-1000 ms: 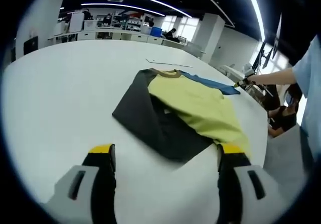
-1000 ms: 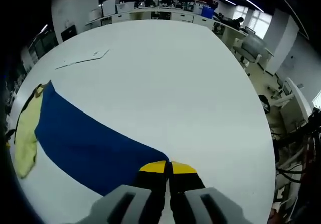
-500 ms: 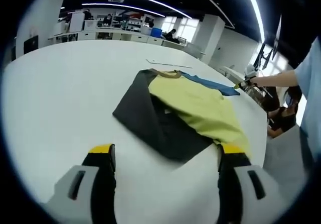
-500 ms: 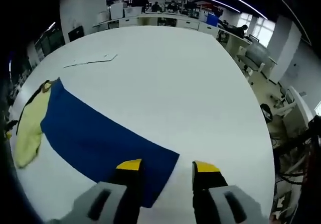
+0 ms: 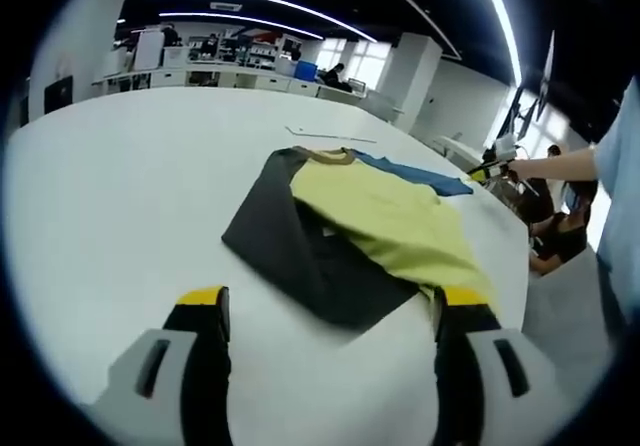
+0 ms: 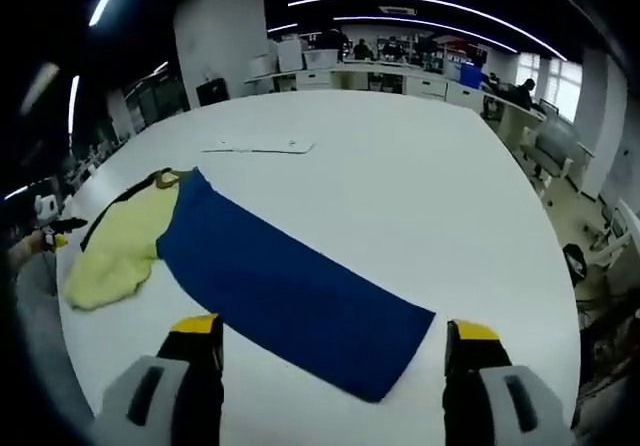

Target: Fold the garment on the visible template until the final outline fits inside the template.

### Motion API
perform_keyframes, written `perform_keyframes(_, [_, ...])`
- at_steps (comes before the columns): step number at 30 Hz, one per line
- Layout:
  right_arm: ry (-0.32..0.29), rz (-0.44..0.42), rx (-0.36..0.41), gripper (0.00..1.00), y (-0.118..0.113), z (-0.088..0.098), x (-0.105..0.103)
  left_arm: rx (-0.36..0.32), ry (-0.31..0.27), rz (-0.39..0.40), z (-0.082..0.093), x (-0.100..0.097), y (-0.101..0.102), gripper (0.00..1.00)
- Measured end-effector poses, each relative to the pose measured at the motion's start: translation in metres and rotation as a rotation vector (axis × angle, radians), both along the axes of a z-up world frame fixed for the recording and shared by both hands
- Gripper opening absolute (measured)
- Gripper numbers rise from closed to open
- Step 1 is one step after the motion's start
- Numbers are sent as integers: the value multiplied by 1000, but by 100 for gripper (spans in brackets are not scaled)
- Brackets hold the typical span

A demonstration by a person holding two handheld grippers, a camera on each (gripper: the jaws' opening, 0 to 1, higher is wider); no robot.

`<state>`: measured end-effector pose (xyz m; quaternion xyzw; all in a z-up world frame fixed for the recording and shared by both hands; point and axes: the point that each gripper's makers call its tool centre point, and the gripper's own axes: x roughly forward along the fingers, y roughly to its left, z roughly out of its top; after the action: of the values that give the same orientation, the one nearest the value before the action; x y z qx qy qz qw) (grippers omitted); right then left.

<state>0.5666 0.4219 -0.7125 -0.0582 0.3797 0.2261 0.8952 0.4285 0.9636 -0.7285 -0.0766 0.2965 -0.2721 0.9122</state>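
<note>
One garment [image 5: 375,221] lies flat on the round white table [image 5: 120,186], soft cloth in three colours: dark grey, yellow and a long blue panel [image 6: 290,291]. Both the left gripper [image 5: 330,311] and the right gripper [image 6: 330,341] have jaws wide apart, holding nothing

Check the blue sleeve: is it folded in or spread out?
Spread out. In the right gripper view the blue sleeve lies flat on the white table, stretched away from the yellow body. The right claw is open, not holding it.
</note>
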Motion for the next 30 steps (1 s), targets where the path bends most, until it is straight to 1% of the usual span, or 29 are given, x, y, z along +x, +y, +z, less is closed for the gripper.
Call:
perform_keyframes(2, [-15,10,12,100,2,5,-1,0,-4,-2,1,0,0,81])
perform_keyframes(5, [-25,27,32,100,7,11,-5,1,-6,-6,2,-2,0,81])
perform_keyframes(8, [-33,37,26,100,7,13,-9,-2,-8,-9,2,-2,-1,81])
perform_keyframes(15, [-65,61,52,100,15,23,-22,-2,-4,-11,1,-6,-1,80])
perform_keyframes(17, [-60,63,56,99,17,23,-27,-3,-2,-5,1,-6,0,79])
perform_keyframes(21, [-72,82,61,99,26,28,-38,-13,-3,9,1,-6,3,77])
perform_keyframes(22, [-78,87,71,98,30,31,-42,-11,6,16,0,-6,4,76])
perform_keyframes(25, [-91,103,85,98,40,38,-50,-15,15,29,-3,-6,4,72])
perform_keyframes(27, [-104,117,102,98,48,45,-58,-24,26,35,-5,-7,3,66])
perform_keyframes(30, [-127,138,116,98,59,54,-68,-44,30,44,-7,-7,-1,63])
